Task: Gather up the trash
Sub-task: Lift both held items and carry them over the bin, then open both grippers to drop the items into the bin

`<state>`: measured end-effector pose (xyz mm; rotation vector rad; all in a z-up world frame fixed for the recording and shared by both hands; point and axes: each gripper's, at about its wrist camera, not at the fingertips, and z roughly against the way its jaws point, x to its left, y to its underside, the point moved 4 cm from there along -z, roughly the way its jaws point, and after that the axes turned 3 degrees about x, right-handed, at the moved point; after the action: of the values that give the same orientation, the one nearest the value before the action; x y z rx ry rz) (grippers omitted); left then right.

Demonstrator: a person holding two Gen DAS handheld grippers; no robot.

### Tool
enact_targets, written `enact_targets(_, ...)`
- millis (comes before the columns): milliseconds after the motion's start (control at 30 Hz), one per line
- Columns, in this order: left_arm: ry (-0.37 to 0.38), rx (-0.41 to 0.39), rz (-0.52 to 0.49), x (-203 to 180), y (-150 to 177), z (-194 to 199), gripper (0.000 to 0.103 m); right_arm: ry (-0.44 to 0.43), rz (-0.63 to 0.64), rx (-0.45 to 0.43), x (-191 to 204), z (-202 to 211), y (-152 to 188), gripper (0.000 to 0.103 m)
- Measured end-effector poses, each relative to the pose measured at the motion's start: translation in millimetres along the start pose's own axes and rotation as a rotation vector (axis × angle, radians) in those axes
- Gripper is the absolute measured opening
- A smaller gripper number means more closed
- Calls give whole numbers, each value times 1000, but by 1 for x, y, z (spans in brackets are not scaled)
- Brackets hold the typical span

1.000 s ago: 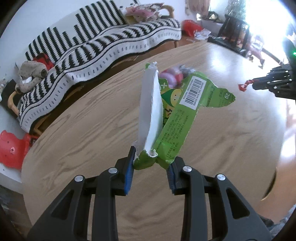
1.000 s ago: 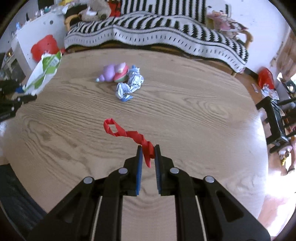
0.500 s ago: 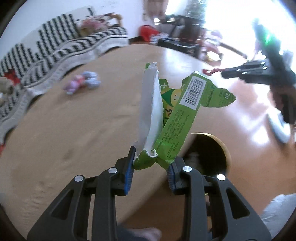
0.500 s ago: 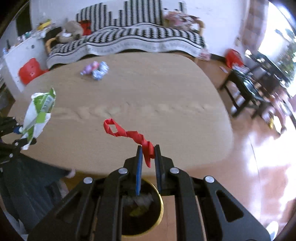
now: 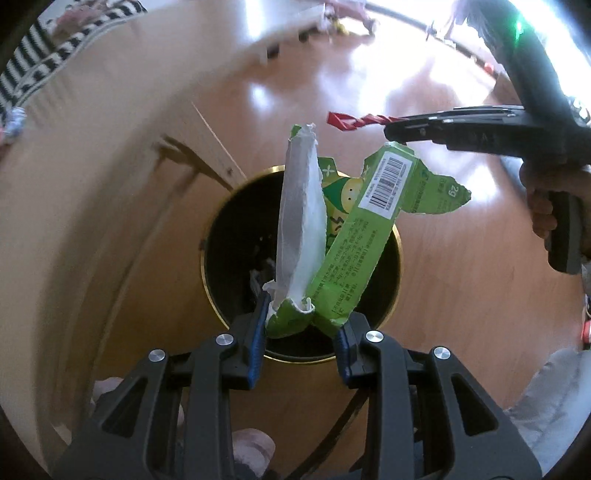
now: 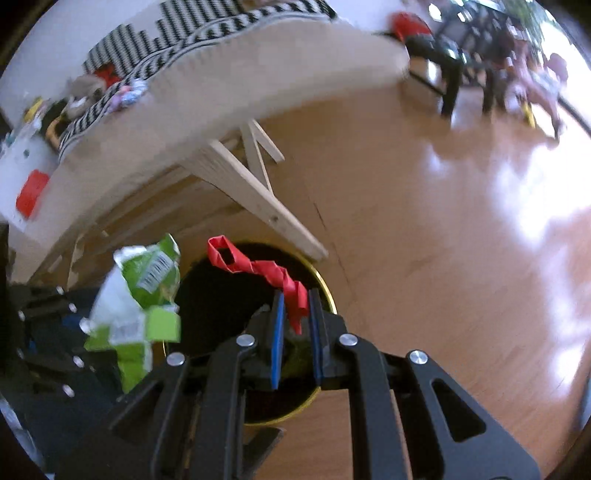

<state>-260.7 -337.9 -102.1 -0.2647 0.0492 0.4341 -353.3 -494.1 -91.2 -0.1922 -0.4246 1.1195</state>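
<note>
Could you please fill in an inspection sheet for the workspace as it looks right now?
Surface: wooden floor, glare from the windows; wooden table beside the bin.
Job's things: torn green wrapper and red strip, both held above the black bin, which has a gold rim and some trash inside.
Clutter: small wrappers left on the table.
Grippers: left hand-held gripper shut on the green wrapper; right hand-held gripper shut on the red strip.
Cables: nothing seen.
Surroundings: striped sofa, dark chairs, a hand on the right gripper's handle.
</note>
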Motion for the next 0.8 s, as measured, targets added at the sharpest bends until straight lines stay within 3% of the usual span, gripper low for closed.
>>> enact_targets(100,19,42,29,8,-4,-27,30,-30,-55,35,-3,-30,2,13)
enact_targets(367,45,125,127,27,12,-79,30,-32,-35,155,6,-87,1,13)
enact_targets(800,82,134,136,30,12,-94,30,-35,-68,196,5,-105,5,13)
